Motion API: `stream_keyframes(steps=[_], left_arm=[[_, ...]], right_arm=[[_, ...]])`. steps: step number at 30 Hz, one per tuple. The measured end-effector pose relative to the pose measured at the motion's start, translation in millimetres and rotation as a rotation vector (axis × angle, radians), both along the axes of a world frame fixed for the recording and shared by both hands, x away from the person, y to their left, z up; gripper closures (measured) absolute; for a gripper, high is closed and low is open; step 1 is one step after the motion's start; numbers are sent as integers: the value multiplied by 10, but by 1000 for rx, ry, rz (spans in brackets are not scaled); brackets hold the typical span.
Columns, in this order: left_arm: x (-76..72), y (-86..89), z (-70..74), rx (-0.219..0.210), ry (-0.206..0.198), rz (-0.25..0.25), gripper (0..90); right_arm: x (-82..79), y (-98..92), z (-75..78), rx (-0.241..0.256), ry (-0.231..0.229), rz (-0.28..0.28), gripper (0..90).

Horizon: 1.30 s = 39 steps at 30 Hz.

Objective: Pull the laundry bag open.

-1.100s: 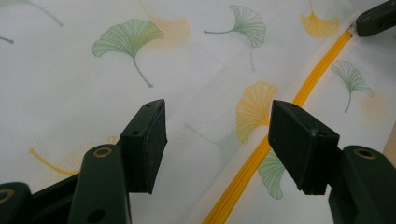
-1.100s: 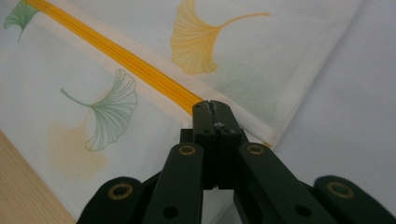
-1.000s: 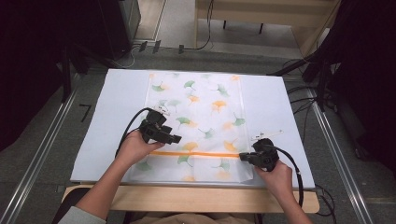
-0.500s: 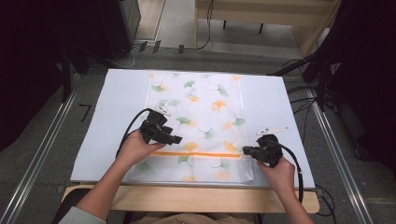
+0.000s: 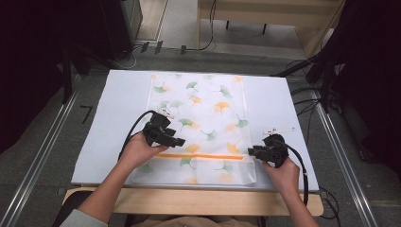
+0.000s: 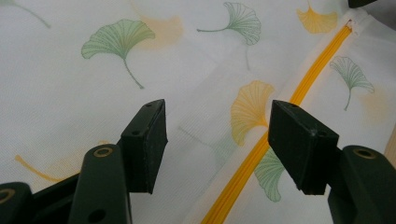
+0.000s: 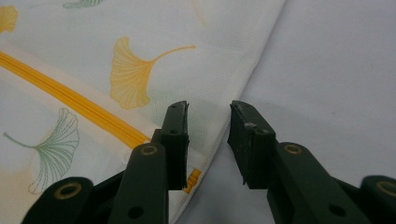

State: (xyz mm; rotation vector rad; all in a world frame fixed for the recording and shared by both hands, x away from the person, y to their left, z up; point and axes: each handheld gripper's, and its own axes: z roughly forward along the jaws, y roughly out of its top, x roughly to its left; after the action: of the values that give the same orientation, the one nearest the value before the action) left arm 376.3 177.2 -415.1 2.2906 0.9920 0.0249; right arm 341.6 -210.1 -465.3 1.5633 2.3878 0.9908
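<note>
Your flat white woven fabric cover with printed ginkgo leaves point(image 5: 198, 123) lies on the pale table sheet point(image 5: 118, 104), its ribbed orange zipper point(image 6: 261, 154) near you. Your left gripper point(image 6: 217, 144) gapes wide; your right gripper point(image 7: 208, 140), slightly parted at the cover's edge, has shifted right since before.

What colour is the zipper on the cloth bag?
Orange-yellow; the zipper shows best in the left gripper view.
</note>
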Motion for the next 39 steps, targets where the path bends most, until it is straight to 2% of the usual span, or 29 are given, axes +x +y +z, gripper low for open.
stream_keyframes(steps=[9, 11, 15, 18, 22, 24, 25, 28, 33, 34, 35, 39], left_arm=[[-2, -14, -4, 7, 0, -6, 380], [0, -14, -8, 9, 2, -9, 380], [-6, -24, -10, 8, 2, -8, 380], [-6, -30, -11, 5, 1, -11, 380], [-10, -54, -21, 9, 8, -16, 380], [-16, -74, -25, 10, 7, -20, 380], [-18, -86, -27, 8, 8, -23, 380], [-24, -124, -38, 11, 11, -34, 380], [-46, -205, -62, 8, 18, -55, 384], [-55, -238, -67, 14, 17, -69, 384], [-66, -265, -72, 10, 17, -71, 387], [-95, -345, -74, 3, 7, -97, 409]], right_arm=[[-23, 119, 1, 4, 9, -7, 610], [-19, 125, -4, -25, -9, -10, 587], [-25, 149, -4, -42, -15, -9, 580], [-36, 174, 3, -37, -3, -10, 612], [-64, 225, 2, -90, -28, -7, 705], [-67, 233, 1, -126, -44, -13, 787], [-64, 228, -1, -127, -45, -16, 810], [-45, 191, -9, -96, -33, -15, 884], [0, 173, 6, -55, 6, -9, 900], [12, 158, 10, -24, 25, -3, 900], [21, 147, 19, 8, 28, -4, 900], [0, 145, 100, 22, -3, 10, 900]])
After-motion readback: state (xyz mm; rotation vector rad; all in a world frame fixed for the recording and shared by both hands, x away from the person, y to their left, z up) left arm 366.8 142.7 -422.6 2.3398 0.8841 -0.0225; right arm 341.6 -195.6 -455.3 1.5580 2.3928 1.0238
